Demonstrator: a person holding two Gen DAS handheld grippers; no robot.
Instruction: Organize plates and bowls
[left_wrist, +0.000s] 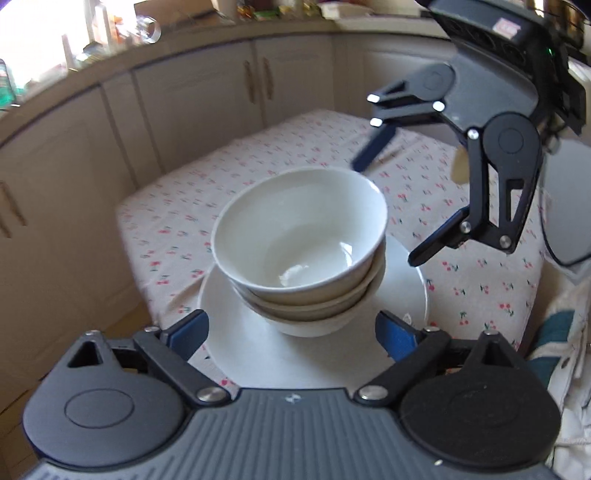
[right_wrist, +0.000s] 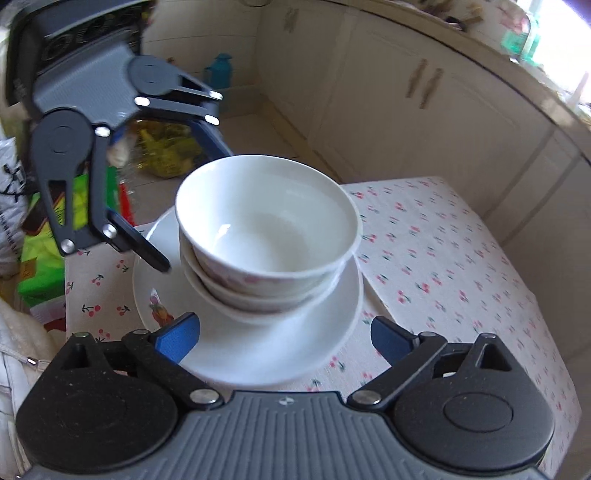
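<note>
Landmark: the white plate (left_wrist: 258, 354); every place below is told from it
Plate: it lies flat on the surface (left_wrist: 480, 295), near the edge that is close to both cameras; a small coloured picture shows on its rim in the right wrist view
Bowls: three white bowls (left_wrist: 301, 236) sit nested in one stack on the middle of the plate; the top bowl leans a little and looks empty; pink marks show on the side of a lower bowl in the right wrist view
Left gripper (left_wrist: 291, 334): its blue jaws stand wide open over the near rim of the plate; nothing is between them; they touch no bowl
Right gripper (right_wrist: 284, 338): its jaws stand wide open too, above the plate's near rim on its own side; nothing is held
Done so far: the bowls look gathered into one pile on the plate; I think most of the job is finished
Left to do: I see no other loose plate or bowl near the plate; maybe the top bowl wants a nudge to sit straight
Surface: a cloth with little red cherries covers it all around the plate
Room: pale cupboards (left_wrist: 221, 96) stand well behind the plate; a bright window glows above them; a teal jug (right_wrist: 220, 70) stands on the floor far past the plate; green bags (right_wrist: 55, 229) lie on the floor beside the surface
</note>
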